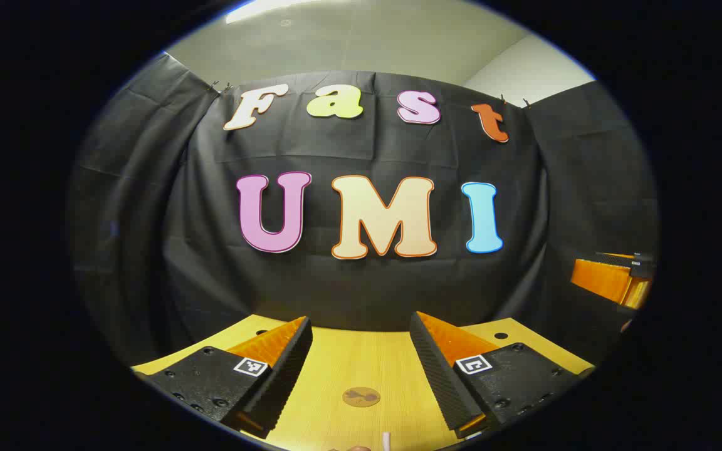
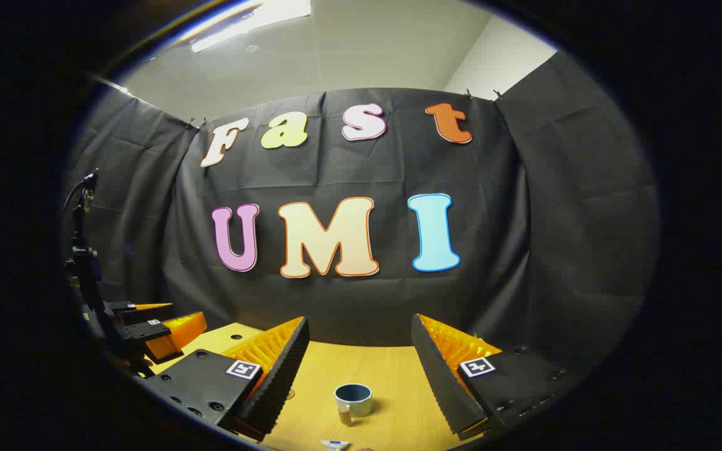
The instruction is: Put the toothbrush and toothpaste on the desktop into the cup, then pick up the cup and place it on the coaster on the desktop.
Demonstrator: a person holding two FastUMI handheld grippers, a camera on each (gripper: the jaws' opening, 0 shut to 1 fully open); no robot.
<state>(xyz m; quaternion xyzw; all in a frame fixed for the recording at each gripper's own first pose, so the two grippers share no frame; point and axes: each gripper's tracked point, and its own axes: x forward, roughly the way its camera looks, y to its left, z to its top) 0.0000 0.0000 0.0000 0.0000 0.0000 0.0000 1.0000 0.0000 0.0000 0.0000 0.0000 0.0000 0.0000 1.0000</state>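
Both grippers idle above the desk (image 1: 348, 363), jaws wide apart, holding nothing.
I judge step one unstarted: cup (image 2: 353, 399) empty, coaster (image 1: 361, 396) bare; next I must lower toward whichever item lies nearest.

Both cameras ride low over the counter (image 1: 361, 363), facing level toward the booth's back cloth wall (image 1: 361, 288), with ceiling above. The left gripper view looks between its own fingers, with the right hand-held gripper (image 1: 615, 280) at its right edge. The right gripper view sits alongside, catching the left hand-held gripper (image 2: 170, 326) at its left edge. Both share the wall and counter.
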